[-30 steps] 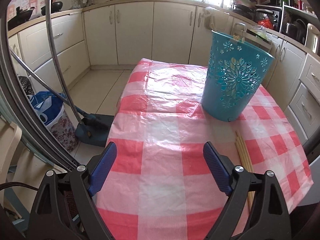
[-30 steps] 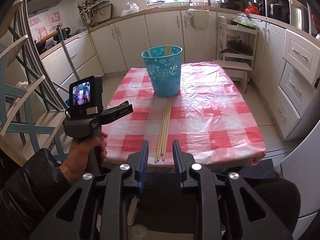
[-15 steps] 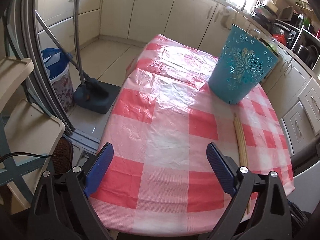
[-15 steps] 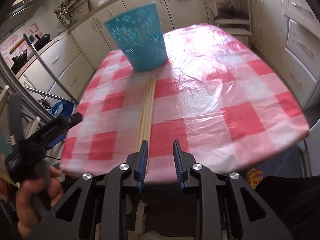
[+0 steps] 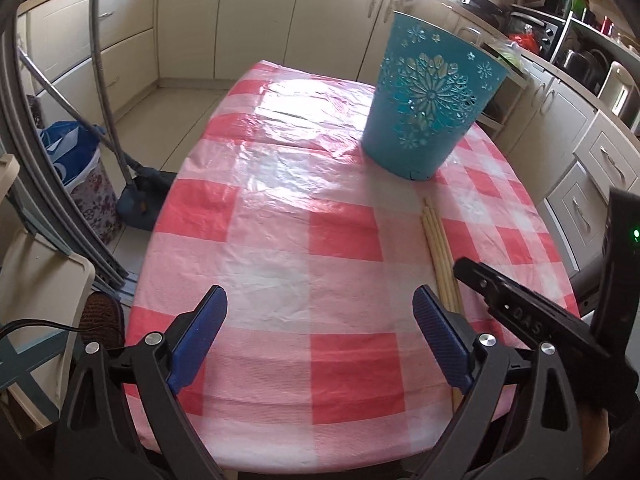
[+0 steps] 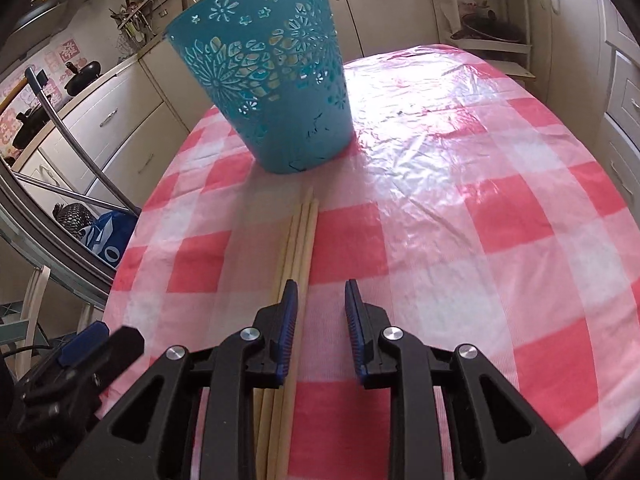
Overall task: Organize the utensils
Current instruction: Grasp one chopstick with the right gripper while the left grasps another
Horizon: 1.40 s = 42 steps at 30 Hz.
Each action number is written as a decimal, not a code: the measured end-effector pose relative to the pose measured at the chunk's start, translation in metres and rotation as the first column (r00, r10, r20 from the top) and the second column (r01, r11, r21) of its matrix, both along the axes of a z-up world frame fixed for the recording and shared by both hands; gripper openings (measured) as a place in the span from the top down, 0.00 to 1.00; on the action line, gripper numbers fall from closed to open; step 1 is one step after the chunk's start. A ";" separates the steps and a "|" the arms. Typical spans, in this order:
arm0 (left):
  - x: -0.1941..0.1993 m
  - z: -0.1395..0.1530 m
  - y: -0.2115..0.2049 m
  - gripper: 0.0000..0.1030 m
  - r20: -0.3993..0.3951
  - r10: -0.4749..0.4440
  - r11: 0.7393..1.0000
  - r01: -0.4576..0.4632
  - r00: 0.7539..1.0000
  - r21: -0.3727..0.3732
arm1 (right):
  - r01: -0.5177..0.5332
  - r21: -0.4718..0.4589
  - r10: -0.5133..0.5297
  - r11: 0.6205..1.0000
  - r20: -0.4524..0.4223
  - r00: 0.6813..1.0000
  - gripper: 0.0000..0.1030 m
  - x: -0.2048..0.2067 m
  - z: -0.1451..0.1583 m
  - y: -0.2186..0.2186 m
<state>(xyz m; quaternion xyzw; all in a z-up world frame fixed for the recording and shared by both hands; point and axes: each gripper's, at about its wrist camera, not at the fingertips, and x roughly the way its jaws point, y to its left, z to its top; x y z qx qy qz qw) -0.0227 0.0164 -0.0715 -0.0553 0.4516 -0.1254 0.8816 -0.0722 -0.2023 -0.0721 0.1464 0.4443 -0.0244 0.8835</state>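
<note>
Chopsticks [image 6: 298, 240] lying in a bunch near the front edge of the tabletop [image 6: 460, 208], just before the blue basket [image 6: 264, 76]: slide right gripper [image 6: 321, 304], fingers narrow and empty, left over one stick, keep left gripper [image 5: 320, 340] wide and clear.

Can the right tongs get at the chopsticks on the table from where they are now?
Probably yes: the right tongs hang open just right of the chopsticks, nothing lying between; the blue basket stands beyond their far tips.
</note>
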 end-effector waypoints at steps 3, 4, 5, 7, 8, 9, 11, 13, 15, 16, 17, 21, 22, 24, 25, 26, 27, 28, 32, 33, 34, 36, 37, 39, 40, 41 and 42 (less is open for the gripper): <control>0.000 -0.001 -0.008 0.13 -0.002 -0.016 1.000 0.016 1.000 0.007 | -0.028 -0.047 0.028 0.999 0.004 1.000 0.76 0.006 0.000 0.004; 0.001 -0.002 -0.009 0.13 -0.002 -0.020 1.000 0.020 1.000 0.011 | -0.040 -0.068 0.040 0.997 0.003 0.999 0.77 0.008 -0.001 0.006; 0.001 -0.002 -0.011 0.13 -0.002 -0.025 1.000 0.025 1.000 0.014 | -0.048 -0.089 0.048 0.995 0.001 0.999 0.77 0.009 -0.001 0.008; 0.000 -0.004 -0.014 0.13 0.001 -0.026 0.999 0.026 1.000 0.027 | -0.068 -0.124 0.068 0.990 -0.005 0.998 0.79 0.013 -0.002 0.012; 0.001 -0.004 -0.015 0.13 0.000 -0.026 0.999 0.026 1.000 0.028 | -0.078 -0.137 0.078 0.987 -0.008 0.997 0.81 0.016 -0.002 0.013; 0.001 -0.005 -0.016 0.13 -0.007 -0.029 0.999 0.029 1.000 0.027 | -0.093 -0.157 0.092 0.983 -0.013 0.996 0.83 0.017 -0.002 0.014; 0.001 -0.007 -0.017 0.13 -0.005 -0.029 0.999 0.029 1.000 0.037 | -0.135 -0.190 0.132 0.972 -0.031 0.991 0.90 0.020 -0.002 0.014; 0.002 -0.008 -0.018 0.13 -0.005 -0.033 0.998 0.033 0.999 0.047 | -0.182 -0.207 0.173 0.961 -0.059 0.983 0.91 0.022 -0.001 0.009; 0.004 -0.008 -0.020 0.13 -0.002 -0.038 0.998 0.038 0.999 0.050 | -0.210 -0.235 0.193 0.949 -0.094 0.977 0.93 0.024 0.000 0.001; 0.006 -0.008 -0.023 0.13 -0.001 -0.043 0.998 0.043 0.999 0.053 | -0.212 -0.237 0.193 0.948 -0.102 0.976 0.94 0.024 0.001 -0.006; 0.009 -0.007 -0.028 0.13 0.000 -0.054 0.997 0.054 0.999 0.051 | -0.209 -0.232 0.188 0.950 -0.109 0.976 0.94 0.023 0.001 -0.013; 0.019 -0.007 -0.050 0.13 0.013 -0.106 0.992 0.105 0.994 0.072 | -0.152 -0.138 0.138 0.979 -0.102 0.985 0.94 0.020 0.002 -0.043; 0.022 -0.008 -0.056 0.13 0.012 -0.116 0.990 0.114 0.993 0.087 | -0.149 -0.123 0.137 0.981 -0.099 0.986 0.94 0.019 0.002 -0.046; 0.027 -0.014 -0.067 0.13 -0.001 -0.132 0.985 0.131 0.991 0.116 | -0.152 -0.116 0.141 0.982 -0.096 0.985 0.94 0.017 0.002 -0.047; 0.030 -0.017 -0.070 0.13 -0.009 -0.133 0.983 0.133 0.991 0.129 | -0.153 -0.111 0.143 0.982 -0.094 0.985 0.94 0.016 0.001 -0.048; 0.032 -0.019 -0.072 0.13 -0.016 -0.132 0.982 0.133 0.991 0.136 | -0.153 -0.103 0.144 0.983 -0.092 0.985 0.94 0.015 0.001 -0.049; 0.034 -0.022 -0.074 0.13 -0.025 -0.131 0.981 0.133 0.991 0.138 | -0.153 -0.097 0.145 0.983 -0.091 0.985 0.94 0.015 0.002 -0.049; 0.034 -0.023 -0.077 0.13 -0.017 -0.131 0.980 0.132 0.991 0.151 | -0.153 -0.087 0.145 0.984 -0.090 0.985 0.94 0.015 0.002 -0.051; 0.037 -0.024 -0.084 0.13 -0.016 -0.136 0.975 0.136 0.991 0.174 | -0.153 -0.066 0.146 0.986 -0.089 0.985 0.94 0.014 0.003 -0.055; 0.038 -0.024 -0.084 0.13 -0.017 -0.129 0.976 0.130 0.992 0.178 | -0.154 -0.065 0.148 0.986 -0.089 0.985 0.94 0.014 0.002 -0.054; 0.040 -0.024 -0.084 0.13 -0.020 -0.120 0.977 0.122 0.993 0.176 | -0.154 -0.064 0.148 0.986 -0.090 0.985 0.94 0.014 0.003 -0.055; 0.041 -0.024 -0.083 0.13 -0.023 -0.116 0.977 0.118 0.993 0.177 | -0.155 -0.057 0.149 0.986 -0.093 0.984 0.94 0.015 0.002 -0.055; 0.043 -0.024 -0.083 0.13 -0.023 -0.115 0.977 0.117 0.993 0.181 | -0.153 -0.050 0.148 0.987 -0.095 0.984 0.94 0.015 0.002 -0.056; 0.044 -0.024 -0.083 0.13 -0.023 -0.109 0.974 0.111 0.994 0.198 | -0.151 -0.040 0.146 0.988 -0.099 0.984 0.94 0.015 0.002 -0.057; 0.045 -0.025 -0.084 0.13 -0.027 -0.110 0.971 0.113 0.994 0.209 | -0.150 -0.040 0.146 0.988 -0.099 0.984 0.94 0.015 0.002 -0.057; 0.045 -0.025 -0.084 0.13 -0.027 -0.112 0.970 0.115 0.993 0.212 | -0.150 -0.042 0.145 0.988 -0.100 0.984 0.94 0.015 0.003 -0.056; 0.046 -0.025 -0.085 0.13 -0.029 -0.115 0.969 0.118 0.993 0.218 | -0.149 -0.043 0.144 0.988 -0.100 0.984 0.94 0.014 0.003 -0.056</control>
